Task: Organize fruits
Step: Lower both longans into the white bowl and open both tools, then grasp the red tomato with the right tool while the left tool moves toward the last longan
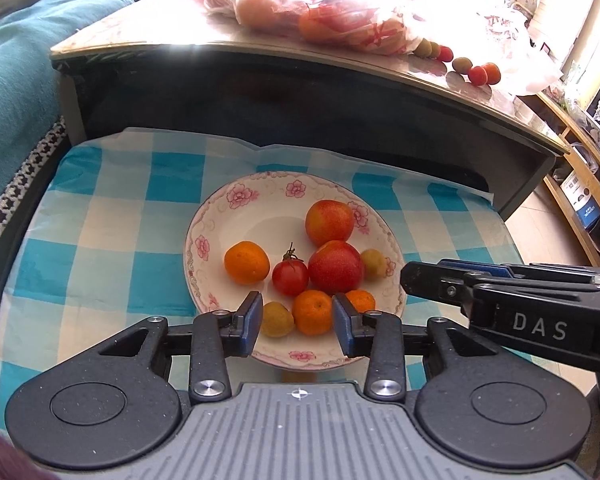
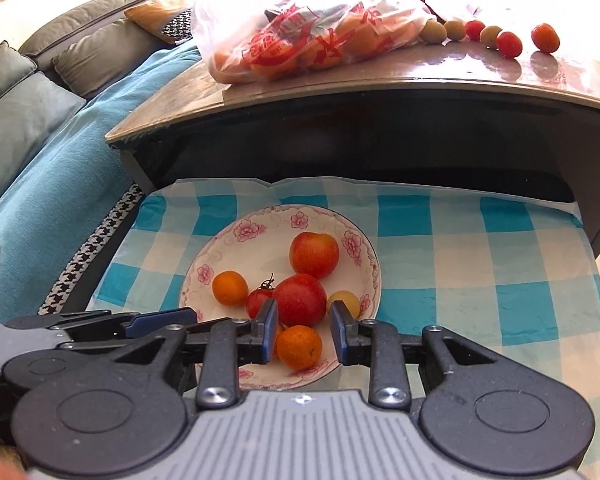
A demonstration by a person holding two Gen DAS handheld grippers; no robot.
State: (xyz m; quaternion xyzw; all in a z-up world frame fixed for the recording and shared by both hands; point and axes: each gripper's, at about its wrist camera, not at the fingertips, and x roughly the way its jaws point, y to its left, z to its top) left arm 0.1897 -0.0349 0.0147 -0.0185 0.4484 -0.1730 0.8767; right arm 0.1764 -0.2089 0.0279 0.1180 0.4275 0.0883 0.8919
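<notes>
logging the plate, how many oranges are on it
3. One orange sits alone at the plate's left; two oranges lie side by side at its near edge. None seem hidden.

A white plate [image 1: 204, 224] is showing pink flowers, sitting on a blue-and-white checked cloth [image 1: 100, 216]; oranges [image 1: 247, 262] are glowing orange.
</notes>
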